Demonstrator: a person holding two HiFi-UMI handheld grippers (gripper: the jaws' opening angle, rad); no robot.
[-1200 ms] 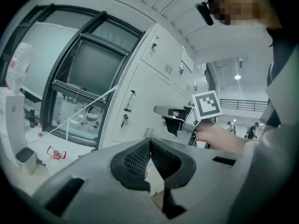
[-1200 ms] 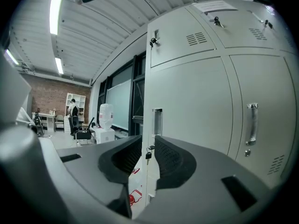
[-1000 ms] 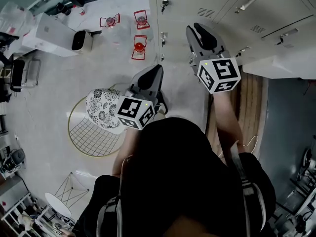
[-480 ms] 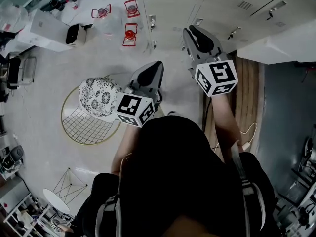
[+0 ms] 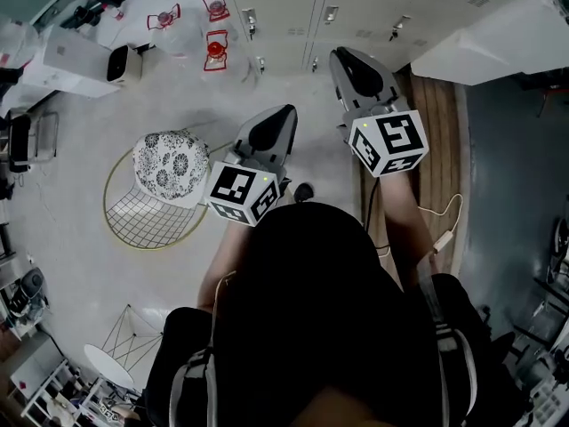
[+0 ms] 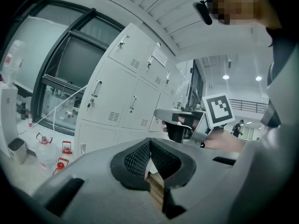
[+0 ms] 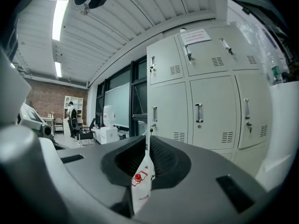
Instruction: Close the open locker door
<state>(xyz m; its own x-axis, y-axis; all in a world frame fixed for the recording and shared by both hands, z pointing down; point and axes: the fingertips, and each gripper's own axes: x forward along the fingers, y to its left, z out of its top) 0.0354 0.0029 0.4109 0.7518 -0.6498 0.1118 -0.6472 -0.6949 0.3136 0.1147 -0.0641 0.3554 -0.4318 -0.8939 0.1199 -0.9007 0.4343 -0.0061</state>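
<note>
Head view gives us both forearms stretched forward, grippers pointing about level toward the lockers [image 5: 293, 7]; our left gripper [image 5: 283, 114] is held nearer us, jaws together and empty; our right gripper [image 5: 345, 58] reaches further ahead, its jaws just closing, almost together, empty; the open locker door [image 5: 489, 47] juts out to its right, untouched.

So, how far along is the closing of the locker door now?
Done: nothing yet. The locker door stands open, swung out from the lockers.
In hand: the approach. The right gripper and the left gripper point toward the lockers and touch nothing. The right jaws have just been closing, with nothing between them.
Remaining: reach the door and push it shut.
</note>
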